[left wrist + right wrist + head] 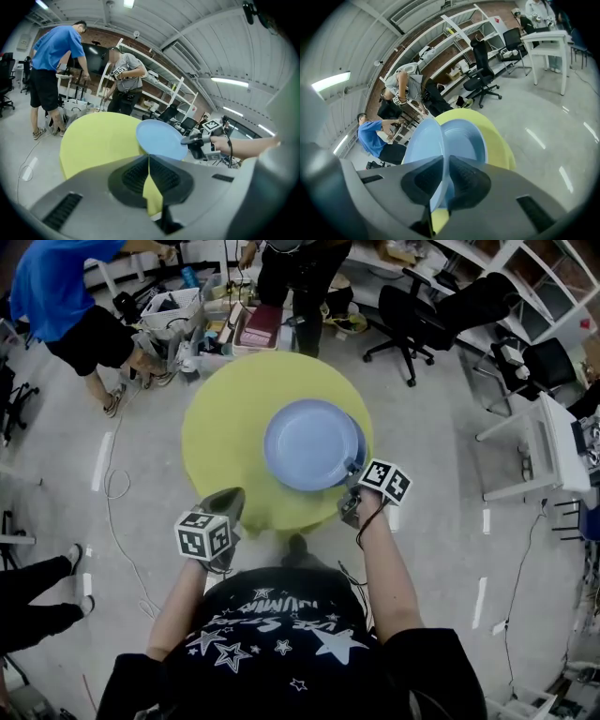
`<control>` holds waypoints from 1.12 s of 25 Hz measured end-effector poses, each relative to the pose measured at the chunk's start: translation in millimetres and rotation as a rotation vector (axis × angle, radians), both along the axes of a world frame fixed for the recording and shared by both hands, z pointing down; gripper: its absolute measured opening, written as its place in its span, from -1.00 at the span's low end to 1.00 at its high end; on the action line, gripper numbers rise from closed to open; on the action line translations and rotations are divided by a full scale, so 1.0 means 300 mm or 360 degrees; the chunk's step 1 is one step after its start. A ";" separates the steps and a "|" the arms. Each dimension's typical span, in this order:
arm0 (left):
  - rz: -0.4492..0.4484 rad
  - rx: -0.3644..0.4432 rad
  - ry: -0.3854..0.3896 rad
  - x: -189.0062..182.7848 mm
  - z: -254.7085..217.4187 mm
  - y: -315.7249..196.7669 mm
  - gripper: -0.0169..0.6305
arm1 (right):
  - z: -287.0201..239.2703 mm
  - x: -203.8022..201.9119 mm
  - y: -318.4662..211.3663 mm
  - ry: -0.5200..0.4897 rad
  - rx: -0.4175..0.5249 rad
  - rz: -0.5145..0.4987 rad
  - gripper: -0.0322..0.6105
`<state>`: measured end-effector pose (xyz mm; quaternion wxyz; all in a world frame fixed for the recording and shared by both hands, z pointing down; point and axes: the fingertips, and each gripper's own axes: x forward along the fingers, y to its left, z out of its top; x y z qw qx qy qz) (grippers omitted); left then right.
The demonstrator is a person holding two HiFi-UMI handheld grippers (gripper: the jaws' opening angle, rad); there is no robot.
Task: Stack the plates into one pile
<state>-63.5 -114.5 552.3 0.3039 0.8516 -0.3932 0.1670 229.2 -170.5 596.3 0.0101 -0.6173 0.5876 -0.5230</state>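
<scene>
Nearest, the left gripper [231,495] hangs over the near left edge of the round yellow table [220,418]. Its fingers are closed together with nothing between them. To its right, at the near right edge, the right gripper [353,491] has its fingers clamped narrowly on the near rim of the upper blue plate [309,442]. That plate lies over a second blue plate [465,140] on the right half of the table. It is shifted slightly left, so the lower rim shows along its right side. Whether the two plates touch cannot be told. Beyond the far edge stand crates of clutter [217,320], with a person in a blue shirt [56,282] to their left and a black office chair [422,315] to their right. A white side table [544,442] stands well apart at the right.
</scene>
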 end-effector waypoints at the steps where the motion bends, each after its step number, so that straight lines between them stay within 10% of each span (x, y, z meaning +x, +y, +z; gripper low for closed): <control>1: 0.0001 0.0001 -0.0001 0.016 0.000 -0.009 -0.89 | 0.003 0.017 -0.008 -0.0012 -0.0003 0.0001 -0.76; 28: -0.0104 -0.0015 -0.0045 0.258 0.043 -0.090 -0.89 | 0.103 0.172 -0.057 0.0135 -0.0113 -0.0326 -0.73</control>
